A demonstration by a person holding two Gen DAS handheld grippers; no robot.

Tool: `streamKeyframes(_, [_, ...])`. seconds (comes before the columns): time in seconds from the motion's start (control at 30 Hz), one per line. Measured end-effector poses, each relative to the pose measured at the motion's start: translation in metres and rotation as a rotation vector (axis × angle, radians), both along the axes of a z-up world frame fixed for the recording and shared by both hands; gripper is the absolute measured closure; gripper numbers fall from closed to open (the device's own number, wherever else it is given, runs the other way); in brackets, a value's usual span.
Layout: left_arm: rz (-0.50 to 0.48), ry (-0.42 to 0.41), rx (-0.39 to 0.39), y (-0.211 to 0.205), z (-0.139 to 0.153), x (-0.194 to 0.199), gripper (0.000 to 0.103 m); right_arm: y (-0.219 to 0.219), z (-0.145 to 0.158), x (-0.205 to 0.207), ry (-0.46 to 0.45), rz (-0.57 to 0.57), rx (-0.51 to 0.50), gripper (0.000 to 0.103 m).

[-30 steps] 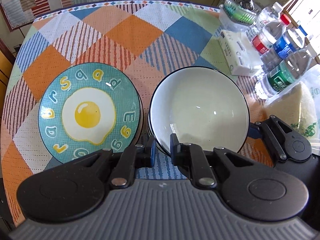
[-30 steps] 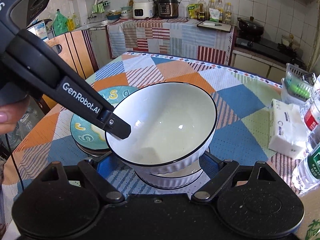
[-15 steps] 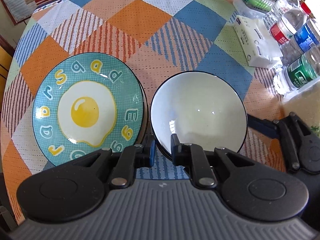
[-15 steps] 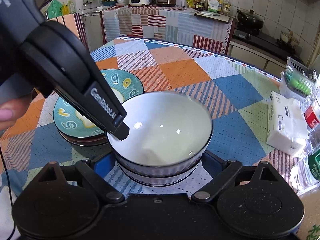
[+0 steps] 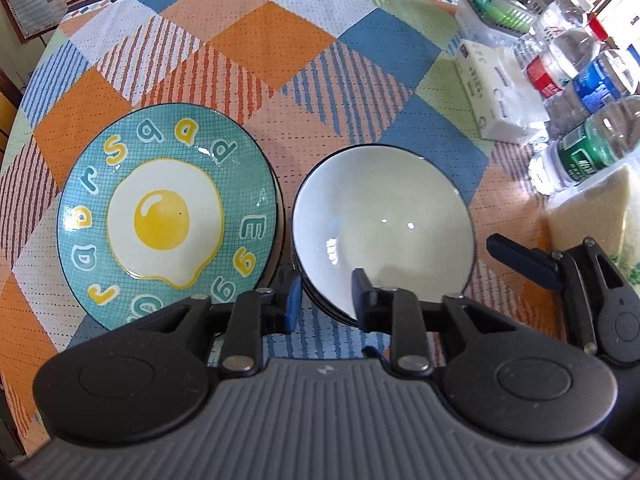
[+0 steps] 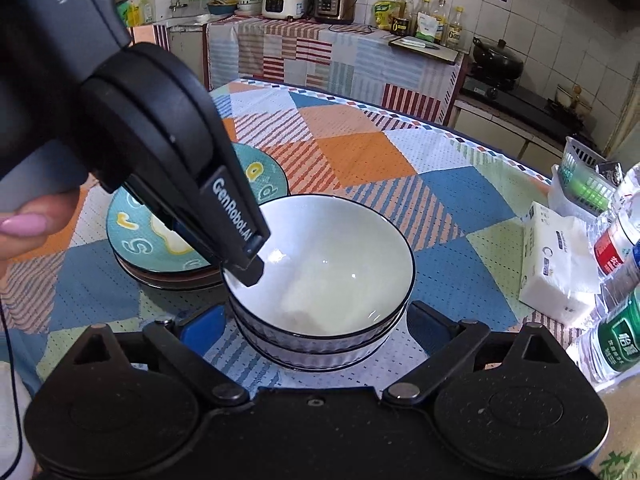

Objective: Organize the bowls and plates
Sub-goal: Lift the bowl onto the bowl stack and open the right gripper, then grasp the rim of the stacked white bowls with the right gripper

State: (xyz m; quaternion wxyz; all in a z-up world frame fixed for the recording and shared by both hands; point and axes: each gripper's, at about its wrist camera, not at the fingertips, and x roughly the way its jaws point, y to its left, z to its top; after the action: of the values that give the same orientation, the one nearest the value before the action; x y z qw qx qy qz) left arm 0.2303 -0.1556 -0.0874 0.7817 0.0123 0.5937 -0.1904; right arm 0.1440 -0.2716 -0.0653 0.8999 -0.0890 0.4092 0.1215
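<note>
A white bowl with a dark rim (image 5: pixel 382 216) sits nested on other white bowls (image 6: pixel 320 350) on the table. My left gripper (image 5: pixel 325 298) has its jaws parted a little over the near-left rim of the top bowl, one finger inside and one outside; it also shows in the right wrist view (image 6: pixel 244 268). My right gripper (image 6: pixel 314 328) is open wide, its fingers on either side of the bowl stack, apart from it. A teal plate with a fried-egg picture (image 5: pixel 168 212) tops a plate stack left of the bowls (image 6: pixel 172 240).
A tissue pack (image 5: pixel 496 92) (image 6: pixel 560 260), several water bottles (image 5: pixel 580 152) and a plastic basket (image 5: pixel 496 4) stand along the table's right side. A bag of rice (image 5: pixel 592 216) lies at the near right. A kitchen counter (image 6: pixel 320 52) is behind the table.
The top bowl has come down level onto the bowl stack. My left gripper's jaws have parted from a tight grip on its rim. My right gripper stays open around the stack.
</note>
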Motion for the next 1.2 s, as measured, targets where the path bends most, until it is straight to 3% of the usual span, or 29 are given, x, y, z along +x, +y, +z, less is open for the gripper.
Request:
streamKeyframes(0.3, [-0.02, -0.036, -0.036, 0.015, 0.03, -0.02, 0.063, -0.008, 0.032, -0.028, -0.036, -0.018, 0.031, 0.004])
streamKeyframes(0.67, [-0.036, -0.119, -0.108, 0.044, 0.063, -0.063, 0.061, -0.016, 0.05, -0.064, -0.037, -0.03, 0.08, 0.004])
streamKeyframes(0.8, [-0.036, -0.147, -0.143, 0.055, 0.064, -0.077, 0.058, -0.017, 0.043, -0.071, -0.022, -0.037, 0.089, 0.004])
streamKeyframes(0.9, [-0.024, -0.157, -0.216, 0.065, 0.061, -0.084, 0.056, -0.02, 0.033, -0.075, -0.021, -0.032, 0.109, 0.004])
streamKeyframes(1.2, [0.069, -0.119, -0.372, 0.081, 0.036, -0.086, 0.052, -0.019, -0.009, -0.068, -0.061, 0.017, 0.1, 0.004])
